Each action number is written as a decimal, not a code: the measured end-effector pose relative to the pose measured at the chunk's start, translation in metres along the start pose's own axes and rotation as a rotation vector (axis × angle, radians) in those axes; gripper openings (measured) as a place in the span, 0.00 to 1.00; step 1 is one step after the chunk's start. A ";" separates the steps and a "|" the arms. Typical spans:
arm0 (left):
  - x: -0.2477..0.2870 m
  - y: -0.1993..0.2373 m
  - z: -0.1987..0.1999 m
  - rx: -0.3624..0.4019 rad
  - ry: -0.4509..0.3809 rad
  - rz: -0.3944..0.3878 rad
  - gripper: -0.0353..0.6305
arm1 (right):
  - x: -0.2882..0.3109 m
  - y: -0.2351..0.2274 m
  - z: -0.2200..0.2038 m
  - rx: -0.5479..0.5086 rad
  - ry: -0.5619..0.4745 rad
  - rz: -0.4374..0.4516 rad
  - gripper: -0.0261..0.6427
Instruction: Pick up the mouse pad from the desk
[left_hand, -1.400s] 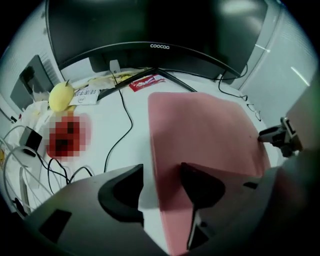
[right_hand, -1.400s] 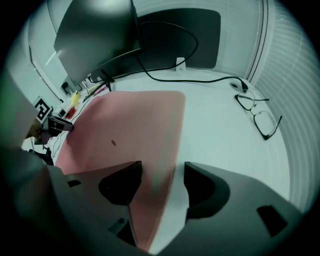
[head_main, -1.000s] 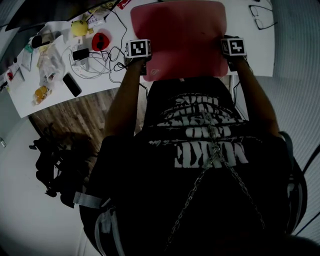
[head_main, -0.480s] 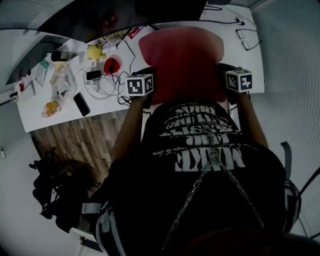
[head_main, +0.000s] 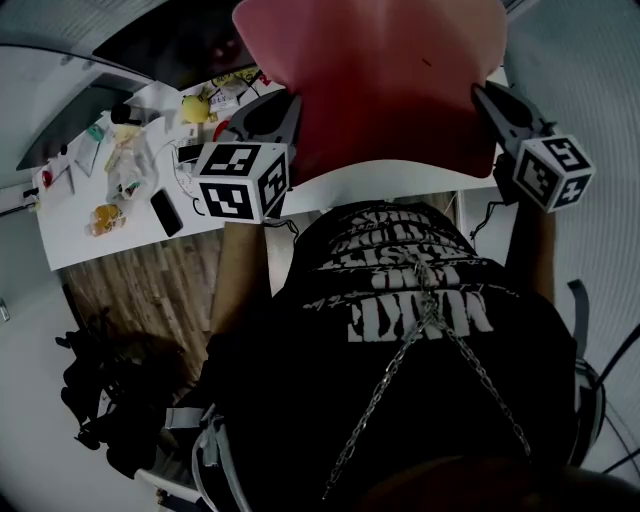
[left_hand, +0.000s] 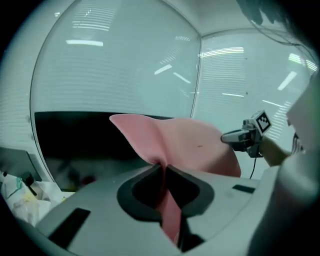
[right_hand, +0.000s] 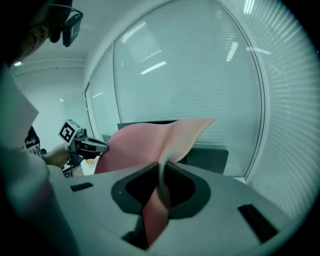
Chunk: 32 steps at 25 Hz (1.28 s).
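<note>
The pink mouse pad (head_main: 385, 85) hangs well clear above the desk (head_main: 110, 240) (it curls a little between my hands). My left tongs (left_hand: 163, 167) and right tongs (right_hand: 161, 170) each pinch one of its side edges, and their jaws have just been closing on it. I judge the pickup done, with only holding left.

1. The head view looks steeply down over the person's chest (head_main: 410, 300). The table (head_main: 90, 235) lies far off at upper left, while the left gripper (head_main: 290, 105) and right gripper (head_main: 485, 95) sit close under the lens.
2. The left gripper view rides just behind its own fingers (left_hand: 140, 187). It faces roughly level toward a glass wall (left_hand: 125, 65), with the right gripper small at the right.
3. The right gripper view sits likewise behind its fingers (right_hand: 135, 187). It also faces glass, with the left gripper small at the left.
4. All three views share the mouse pad (head_main: 380, 80).
</note>
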<state>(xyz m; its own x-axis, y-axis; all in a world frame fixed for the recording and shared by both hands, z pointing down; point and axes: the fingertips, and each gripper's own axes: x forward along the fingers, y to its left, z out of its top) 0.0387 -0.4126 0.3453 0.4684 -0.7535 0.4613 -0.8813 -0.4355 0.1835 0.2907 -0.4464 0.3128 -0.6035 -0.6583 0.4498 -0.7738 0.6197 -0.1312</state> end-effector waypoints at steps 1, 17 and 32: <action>-0.007 0.001 0.010 0.007 -0.023 0.007 0.12 | -0.005 0.003 0.013 -0.018 -0.024 0.001 0.11; -0.037 0.019 0.042 0.073 -0.089 0.027 0.12 | -0.003 0.015 0.051 -0.059 -0.094 0.017 0.11; -0.009 0.024 -0.017 0.026 0.096 0.022 0.13 | 0.016 -0.020 -0.018 0.026 0.086 -0.070 0.17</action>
<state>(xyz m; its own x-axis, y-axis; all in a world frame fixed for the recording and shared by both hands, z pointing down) 0.0123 -0.4083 0.3604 0.4399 -0.7126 0.5466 -0.8887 -0.4331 0.1505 0.3000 -0.4615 0.3390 -0.5299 -0.6597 0.5329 -0.8188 0.5617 -0.1188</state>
